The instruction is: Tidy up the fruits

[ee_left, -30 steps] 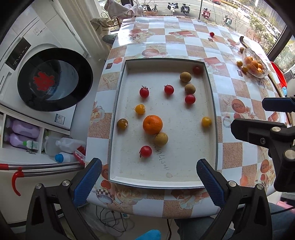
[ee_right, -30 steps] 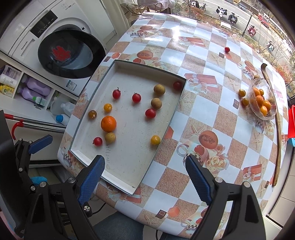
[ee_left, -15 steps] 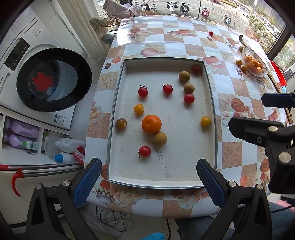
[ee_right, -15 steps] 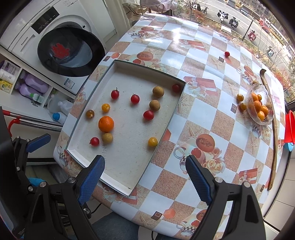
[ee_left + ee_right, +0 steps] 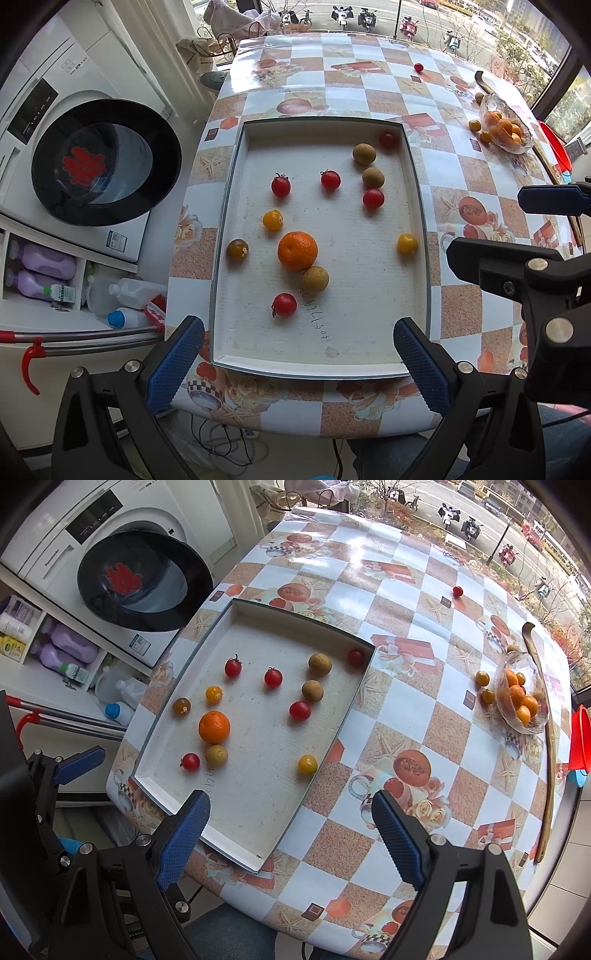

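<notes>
Twelve fruits scattered loose across tray [image 5: 415, 206], unsorted: orange [image 5: 297, 250] touching brown longan [image 5: 314, 279], red cherry tomato [image 5: 284, 304] nearest the front rim. Glass bowl [image 5: 517, 723] of small oranges well apart, at table's [image 5: 406, 709] far right edge, probably the sorting destination. Left gripper [image 5: 295, 363] and right gripper [image 5: 290, 843] both held back above the near table edge, jaws wide apart, nothing between them, presumably for an overview before picking a first fruit.
</notes>
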The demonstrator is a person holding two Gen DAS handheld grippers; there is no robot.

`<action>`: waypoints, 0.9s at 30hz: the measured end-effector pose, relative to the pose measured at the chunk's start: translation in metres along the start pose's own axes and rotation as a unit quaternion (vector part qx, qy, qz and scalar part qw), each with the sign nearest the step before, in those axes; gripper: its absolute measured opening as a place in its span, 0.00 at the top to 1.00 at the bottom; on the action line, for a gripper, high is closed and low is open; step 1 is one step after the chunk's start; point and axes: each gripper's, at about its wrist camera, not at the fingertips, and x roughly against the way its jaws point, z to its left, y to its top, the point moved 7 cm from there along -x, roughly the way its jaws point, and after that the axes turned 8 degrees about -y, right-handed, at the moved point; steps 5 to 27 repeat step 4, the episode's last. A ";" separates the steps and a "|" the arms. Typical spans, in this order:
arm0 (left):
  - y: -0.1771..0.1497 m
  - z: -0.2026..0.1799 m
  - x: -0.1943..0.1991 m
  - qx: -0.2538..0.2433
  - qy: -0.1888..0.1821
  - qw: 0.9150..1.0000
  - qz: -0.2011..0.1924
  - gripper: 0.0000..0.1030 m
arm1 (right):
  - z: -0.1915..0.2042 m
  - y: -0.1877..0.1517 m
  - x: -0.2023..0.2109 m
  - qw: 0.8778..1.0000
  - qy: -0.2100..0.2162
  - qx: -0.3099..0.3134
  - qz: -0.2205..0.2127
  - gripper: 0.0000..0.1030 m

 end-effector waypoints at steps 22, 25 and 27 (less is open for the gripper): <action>0.001 -0.001 0.002 -0.003 -0.005 1.000 -0.004 0.00 | -0.001 0.000 0.000 1.000 0.001 0.003 0.000 0.11; 0.001 -0.001 0.002 -0.003 -0.005 1.000 -0.004 0.00 | -0.001 0.000 0.000 1.000 0.001 0.003 0.000 0.11; 0.001 -0.001 0.002 -0.003 -0.005 1.000 -0.004 0.00 | -0.001 0.000 0.000 1.000 0.001 0.003 0.000 0.11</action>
